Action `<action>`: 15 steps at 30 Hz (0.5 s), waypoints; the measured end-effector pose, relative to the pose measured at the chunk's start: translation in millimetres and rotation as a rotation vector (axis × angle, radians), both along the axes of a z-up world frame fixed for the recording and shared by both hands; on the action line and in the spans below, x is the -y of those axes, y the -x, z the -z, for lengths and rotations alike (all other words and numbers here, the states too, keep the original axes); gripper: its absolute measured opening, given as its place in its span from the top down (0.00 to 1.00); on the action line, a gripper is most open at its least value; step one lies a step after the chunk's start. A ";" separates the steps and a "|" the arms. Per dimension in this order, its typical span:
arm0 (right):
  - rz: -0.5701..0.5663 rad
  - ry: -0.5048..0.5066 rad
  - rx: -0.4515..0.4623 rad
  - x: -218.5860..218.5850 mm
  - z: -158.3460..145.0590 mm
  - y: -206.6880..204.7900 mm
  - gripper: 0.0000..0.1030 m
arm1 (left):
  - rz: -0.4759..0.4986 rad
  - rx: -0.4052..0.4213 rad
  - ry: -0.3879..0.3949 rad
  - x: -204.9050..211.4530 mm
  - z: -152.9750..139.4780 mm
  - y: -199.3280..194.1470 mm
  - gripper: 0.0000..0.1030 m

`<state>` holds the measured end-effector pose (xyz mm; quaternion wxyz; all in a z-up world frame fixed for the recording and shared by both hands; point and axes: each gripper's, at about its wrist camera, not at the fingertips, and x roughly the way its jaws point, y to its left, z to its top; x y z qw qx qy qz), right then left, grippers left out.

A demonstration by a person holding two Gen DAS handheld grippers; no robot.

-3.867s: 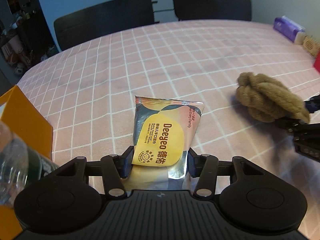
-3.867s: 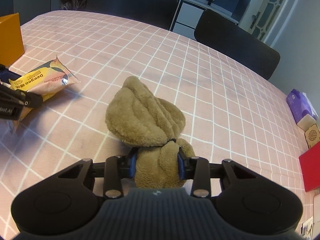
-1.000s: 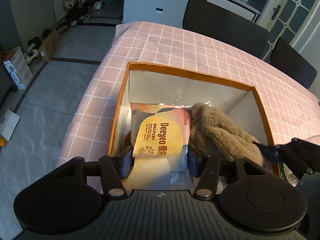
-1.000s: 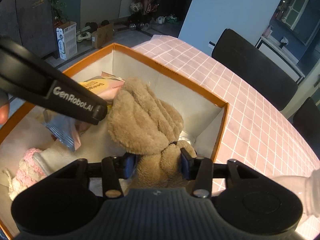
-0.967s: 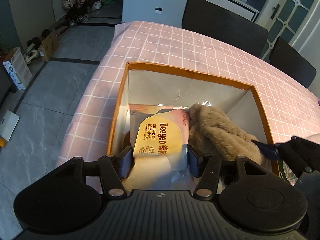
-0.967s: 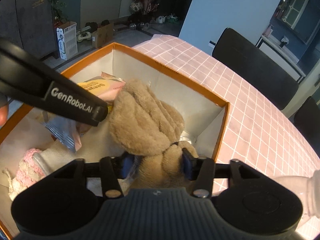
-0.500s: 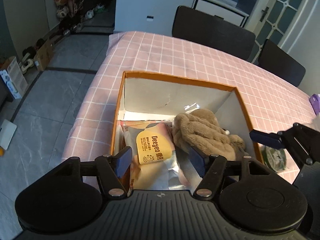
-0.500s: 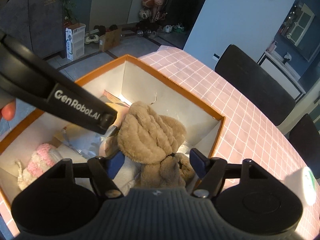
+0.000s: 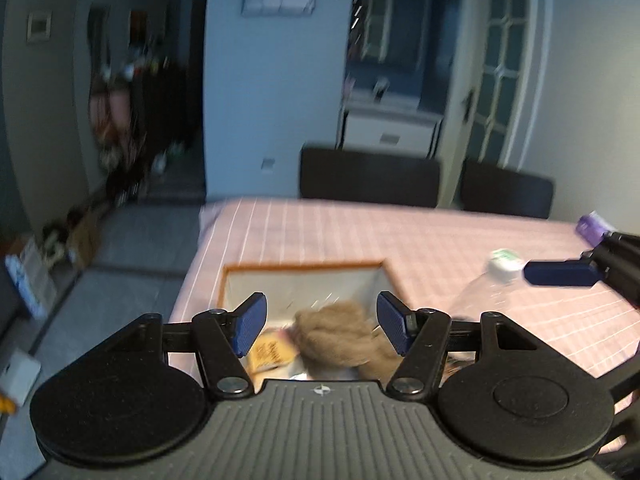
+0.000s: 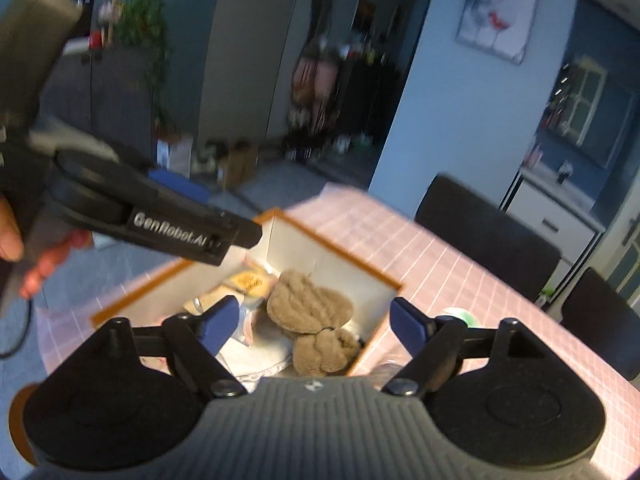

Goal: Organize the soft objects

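Observation:
The orange box (image 9: pixel 304 267) with white inner walls stands at the table's corner. Inside it lie the brown plush towel (image 9: pixel 336 332) and the yellow wipes packet (image 9: pixel 272 354). My left gripper (image 9: pixel 322 320) hovers above the box, open, with nothing between its blue pads. In the right wrist view my right gripper (image 10: pixel 316 322) is also above the box (image 10: pixel 340 254). Its jaws are opening and are well clear of the towel (image 10: pixel 308 304). The packet (image 10: pixel 250 280) lies behind the towel. One finger of the left gripper (image 10: pixel 192 236) crosses the left side.
A clear plastic bottle with a white and green cap (image 9: pixel 500 268) stands just right of the box. The pink checked tablecloth (image 9: pixel 440 248) stretches beyond, with a purple pack (image 9: pixel 592 226) at the far right. Black chairs (image 9: pixel 368 178) line the far edge. White cloth (image 10: pixel 256 354) lies in the box.
Both grippers let go of the packet and the towel, opened wide and rose up and back from the box. Both items stayed inside.

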<state>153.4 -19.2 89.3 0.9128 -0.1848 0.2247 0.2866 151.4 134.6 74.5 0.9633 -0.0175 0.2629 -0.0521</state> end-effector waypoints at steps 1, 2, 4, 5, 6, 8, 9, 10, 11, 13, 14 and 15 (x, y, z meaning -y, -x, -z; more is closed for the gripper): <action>0.008 -0.017 0.026 8.5 -4.7 9.2 0.10 | 0.008 0.038 -0.014 6.2 -2.2 8.7 0.29; 0.019 -0.032 0.055 19.6 -7.2 18.8 0.09 | 0.007 0.083 -0.034 13.9 -3.8 18.9 0.29; 0.052 -0.057 0.106 41.6 -8.3 37.7 0.06 | 0.018 0.176 -0.078 30.6 -3.8 37.3 0.29; 0.069 -0.067 0.125 50.6 -7.3 46.9 0.06 | 0.025 0.222 -0.094 39.0 -2.5 46.7 0.29; 0.085 -0.076 0.137 60.0 -5.1 54.2 0.06 | 0.032 0.257 -0.105 46.6 0.1 55.2 0.29; 0.121 -0.100 0.151 76.6 0.2 70.0 0.05 | 0.039 0.326 -0.117 61.6 6.6 71.2 0.29; 0.139 -0.112 0.152 83.4 4.3 76.7 0.05 | 0.038 0.363 -0.129 69.9 10.8 79.8 0.29; 0.158 -0.128 0.154 91.3 8.0 84.3 0.05 | 0.038 0.400 -0.142 77.6 15.3 87.6 0.29; 0.178 -0.144 0.158 97.7 12.2 90.9 0.05 | 0.040 0.436 -0.154 85.2 20.3 95.7 0.29; 0.208 -0.176 0.174 108.2 20.9 106.0 0.03 | 0.035 0.477 -0.159 98.1 29.7 110.4 0.29; 0.224 -0.194 0.183 113.0 25.8 112.1 0.03 | 0.037 0.488 -0.158 103.1 34.4 116.3 0.29; 0.239 -0.211 0.195 116.7 31.5 118.4 0.03 | 0.037 0.496 -0.153 107.8 39.9 121.0 0.29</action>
